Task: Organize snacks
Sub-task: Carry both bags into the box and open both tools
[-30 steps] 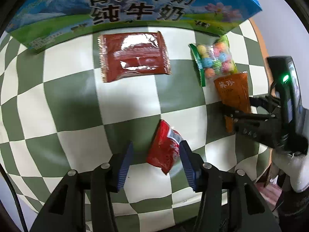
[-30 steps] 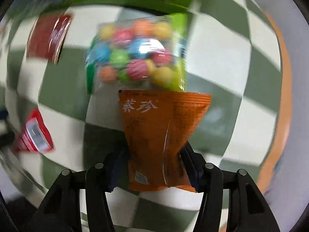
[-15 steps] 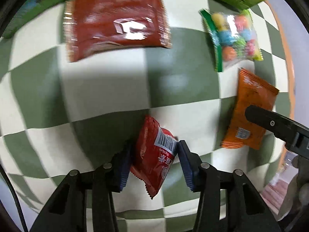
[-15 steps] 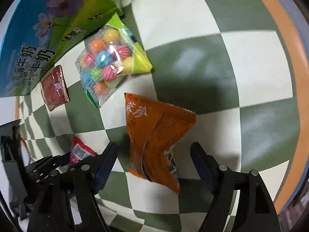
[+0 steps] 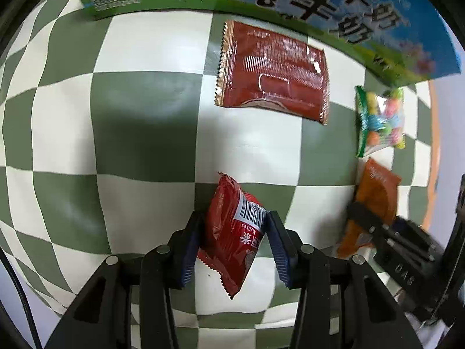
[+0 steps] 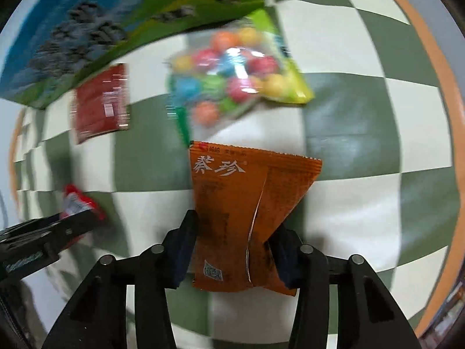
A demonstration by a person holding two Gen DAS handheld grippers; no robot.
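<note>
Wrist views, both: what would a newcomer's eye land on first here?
Each tool is pinching its own snack over the green-and-white checkered cloth: the left tool squeezes a small red packet, and the right tool, whose jaws have just closed, crumples an orange packet. Behind lie a clear bag of coloured candy balls, a flat dark red sachet and a blue-green milk carton box at the cloth's far edge.

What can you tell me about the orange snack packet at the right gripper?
The orange snack packet is a glossy foil-like pouch with serrated end seals, white Chinese characters near its top, a back seam running lengthwise and a small printed code near the bottom. The right gripper has just closed its jaws on the lower half, pinching and creasing it there. It hangs over the green-and-white checkered cloth, its top edge just below the bag of coloured candy balls.
</note>
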